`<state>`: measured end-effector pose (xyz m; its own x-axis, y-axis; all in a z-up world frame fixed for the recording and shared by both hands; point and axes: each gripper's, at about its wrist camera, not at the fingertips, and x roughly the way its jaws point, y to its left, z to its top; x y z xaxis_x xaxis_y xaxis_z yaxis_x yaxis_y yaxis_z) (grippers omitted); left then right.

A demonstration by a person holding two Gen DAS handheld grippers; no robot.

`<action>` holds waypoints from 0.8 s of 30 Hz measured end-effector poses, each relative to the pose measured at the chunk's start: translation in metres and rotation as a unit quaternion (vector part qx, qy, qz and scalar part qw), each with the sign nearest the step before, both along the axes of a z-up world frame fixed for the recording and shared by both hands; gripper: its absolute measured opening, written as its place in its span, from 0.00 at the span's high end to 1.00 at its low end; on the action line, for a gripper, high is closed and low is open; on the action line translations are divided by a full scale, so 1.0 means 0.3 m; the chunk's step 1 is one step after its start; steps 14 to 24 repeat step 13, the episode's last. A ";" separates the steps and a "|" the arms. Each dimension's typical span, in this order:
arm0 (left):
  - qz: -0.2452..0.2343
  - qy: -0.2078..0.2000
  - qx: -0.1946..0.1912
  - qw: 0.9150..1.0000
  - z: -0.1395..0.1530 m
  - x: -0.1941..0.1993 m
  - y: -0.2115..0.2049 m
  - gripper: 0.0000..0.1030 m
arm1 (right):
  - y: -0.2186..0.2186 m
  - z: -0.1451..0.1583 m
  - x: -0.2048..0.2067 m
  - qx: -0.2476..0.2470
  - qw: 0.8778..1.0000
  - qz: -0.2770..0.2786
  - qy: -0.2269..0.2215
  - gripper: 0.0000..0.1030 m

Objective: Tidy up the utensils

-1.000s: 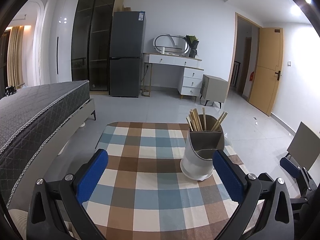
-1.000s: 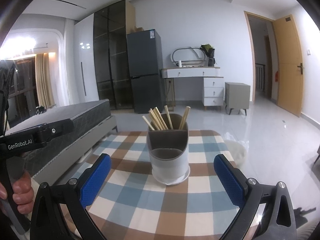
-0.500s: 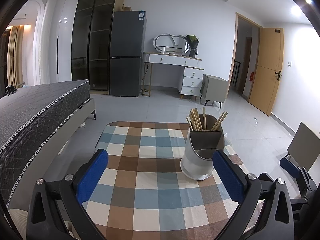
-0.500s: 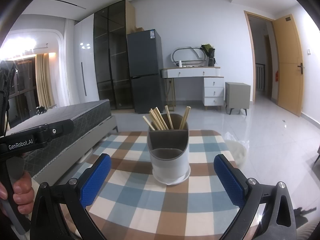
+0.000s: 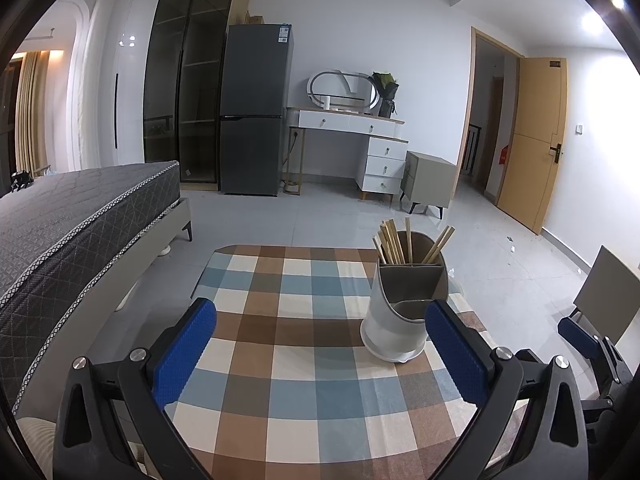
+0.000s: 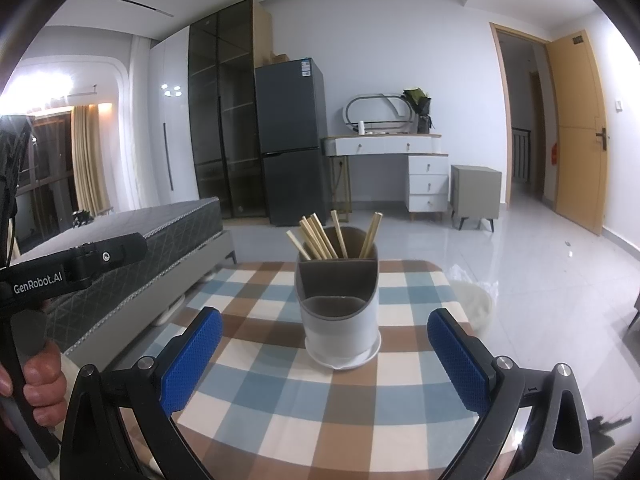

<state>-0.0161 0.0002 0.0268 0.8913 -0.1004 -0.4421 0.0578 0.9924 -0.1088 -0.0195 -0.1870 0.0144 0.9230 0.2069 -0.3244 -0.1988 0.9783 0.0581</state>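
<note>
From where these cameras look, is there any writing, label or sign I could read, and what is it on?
"GenRobot.AI": white letters on the black body of the left gripper, seen from the right wrist view.
Sticker at the top of the fridge: too small to read.
Dark plate at the top of the door: too small to read.
Nothing else legible.

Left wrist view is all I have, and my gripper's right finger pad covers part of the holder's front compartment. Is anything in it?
Observer: In the right wrist view the front compartment of the holder looks empty; the chopsticks all stand in the back section.
Operator: Is the right gripper open?
Observer: Yes. The right gripper is wide open and holds nothing, with the holder framed between its fingers.
Operator: Any loose utensils on that side?
Observer: None visible on the checked tablecloth.
</note>
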 end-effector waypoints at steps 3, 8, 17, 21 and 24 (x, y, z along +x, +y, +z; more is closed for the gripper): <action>0.000 0.001 0.000 1.000 0.000 -0.003 0.000 0.02 | -0.001 -0.001 0.004 0.000 1.000 0.000 0.000 0.00; -0.004 -0.002 0.001 1.000 -0.001 -0.005 -0.001 0.01 | 0.000 -0.002 0.004 0.000 1.000 0.000 0.000 0.00; 0.005 -0.005 0.005 1.000 -0.002 -0.005 0.000 0.01 | 0.001 -0.002 0.004 0.000 1.000 0.001 0.000 0.00; 0.005 -0.005 0.005 1.000 -0.002 -0.005 0.000 0.01 | 0.001 -0.002 0.004 0.000 1.000 0.001 0.000 0.00; 0.005 -0.005 0.005 1.000 -0.002 -0.005 0.000 0.01 | 0.001 -0.002 0.004 0.000 1.000 0.001 0.000 0.00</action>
